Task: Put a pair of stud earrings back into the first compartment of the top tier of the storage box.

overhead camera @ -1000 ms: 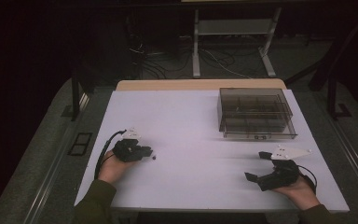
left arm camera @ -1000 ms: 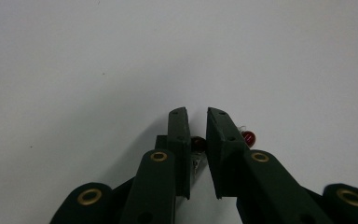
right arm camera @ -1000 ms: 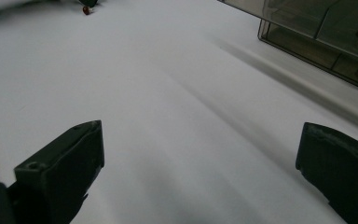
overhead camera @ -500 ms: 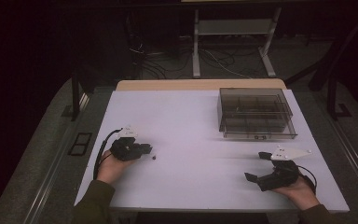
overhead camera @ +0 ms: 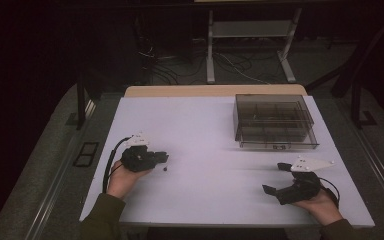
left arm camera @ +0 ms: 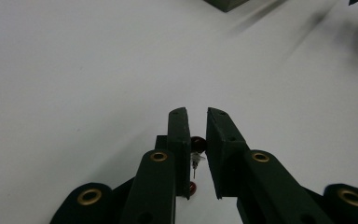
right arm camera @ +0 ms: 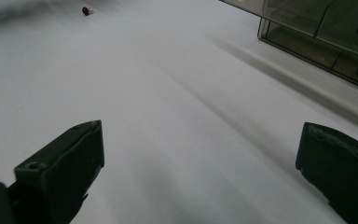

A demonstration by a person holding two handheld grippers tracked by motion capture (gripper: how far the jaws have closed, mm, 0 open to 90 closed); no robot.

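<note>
A small dark-red push pin point(left arm camera: 196, 143), its thin metal point hanging down, sits clamped between the left gripper point(left arm camera: 196, 122) jaws at the white table's point(overhead camera: 205, 130) eight o'clock, while the right gripper point(right arm camera: 200, 154) gapes wide at four o'clock.

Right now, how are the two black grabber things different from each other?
The left gripper has its jaws nearly together, pinching a tiny dark red piece; the right gripper has its jaws wide apart with nothing between them. The left gripper sits at the table's left side, far from the clear compartment box; the right gripper sits at the near right, closer to that box. Both are black, hand-held, and carry a pale plate on top.
</note>
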